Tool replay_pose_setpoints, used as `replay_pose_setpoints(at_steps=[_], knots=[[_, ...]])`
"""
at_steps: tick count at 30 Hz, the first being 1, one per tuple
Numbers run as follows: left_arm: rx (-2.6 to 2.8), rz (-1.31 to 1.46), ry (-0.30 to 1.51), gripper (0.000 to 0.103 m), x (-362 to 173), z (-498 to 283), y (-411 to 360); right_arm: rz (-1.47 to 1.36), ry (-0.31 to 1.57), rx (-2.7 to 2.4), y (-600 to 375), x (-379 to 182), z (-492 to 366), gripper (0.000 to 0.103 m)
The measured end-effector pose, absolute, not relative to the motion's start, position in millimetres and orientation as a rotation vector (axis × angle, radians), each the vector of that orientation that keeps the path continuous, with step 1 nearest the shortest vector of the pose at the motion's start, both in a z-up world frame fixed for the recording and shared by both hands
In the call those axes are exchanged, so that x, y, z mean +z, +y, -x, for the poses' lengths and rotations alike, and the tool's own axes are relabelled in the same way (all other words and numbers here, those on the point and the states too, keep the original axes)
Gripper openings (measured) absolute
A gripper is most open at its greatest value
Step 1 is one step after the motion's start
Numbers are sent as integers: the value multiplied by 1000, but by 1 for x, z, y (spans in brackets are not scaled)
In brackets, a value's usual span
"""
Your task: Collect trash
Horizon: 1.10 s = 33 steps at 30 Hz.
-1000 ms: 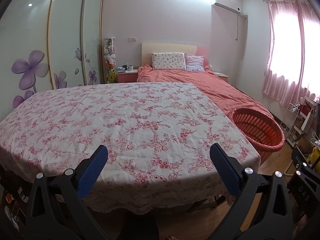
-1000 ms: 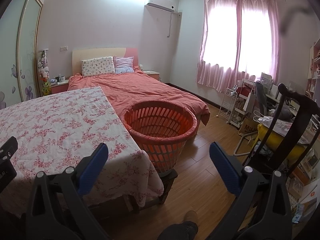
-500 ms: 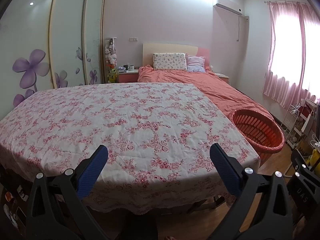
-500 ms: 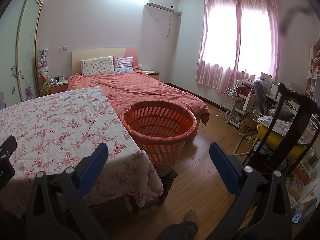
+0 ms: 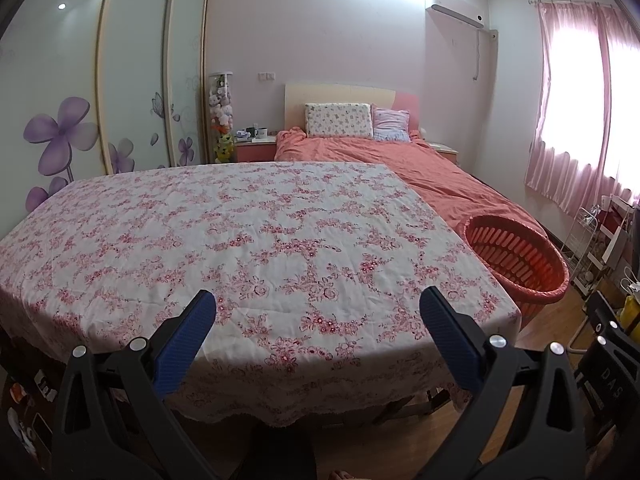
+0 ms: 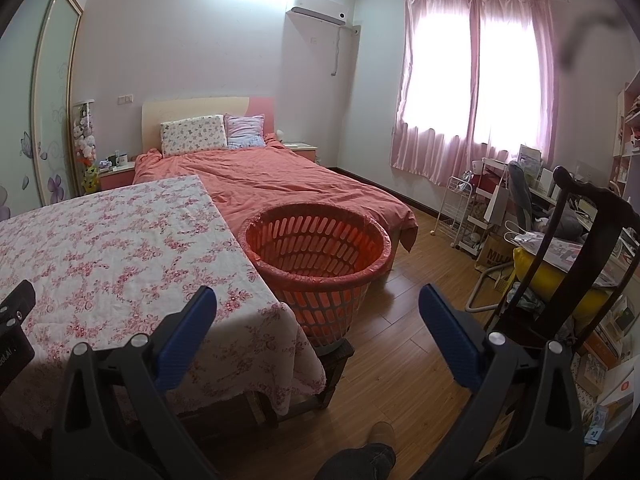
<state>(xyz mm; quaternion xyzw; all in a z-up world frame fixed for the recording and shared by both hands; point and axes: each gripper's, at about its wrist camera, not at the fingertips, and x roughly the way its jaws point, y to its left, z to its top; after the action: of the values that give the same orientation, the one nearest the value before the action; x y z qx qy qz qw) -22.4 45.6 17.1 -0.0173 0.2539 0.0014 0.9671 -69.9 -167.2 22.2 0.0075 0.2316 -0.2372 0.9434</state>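
Note:
An orange slatted basket (image 6: 318, 256) stands on a low dark stool at the table's right corner, also seen as the basket (image 5: 518, 258) at the right in the left wrist view. No loose trash shows on the floral tablecloth (image 5: 248, 236). My left gripper (image 5: 318, 338) hangs open over the table's near edge, blue pads wide apart and nothing between them. My right gripper (image 6: 318, 336) is open too, held above the table corner and floor, just in front of the basket.
A bed with an orange cover (image 6: 276, 180) lies behind the table. A dark wooden chair (image 6: 560, 264) with a yellow cushion, a white wire rack (image 6: 464, 216) and clutter fill the right side. Wardrobe doors (image 5: 100, 92) line the left wall. A person's leg and shoe (image 6: 372, 452) show below.
The left wrist view has tilted slightly down and back, so the table sits a little lower in frame. The right view is almost unchanged. Both grippers stay open.

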Motion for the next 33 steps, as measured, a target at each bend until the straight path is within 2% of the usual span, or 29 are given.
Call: replay_pose_setpoints(at_steps=[33], knots=[[2, 34, 517, 100, 16, 22, 46, -16, 472, -483, -168, 23, 70, 99]])
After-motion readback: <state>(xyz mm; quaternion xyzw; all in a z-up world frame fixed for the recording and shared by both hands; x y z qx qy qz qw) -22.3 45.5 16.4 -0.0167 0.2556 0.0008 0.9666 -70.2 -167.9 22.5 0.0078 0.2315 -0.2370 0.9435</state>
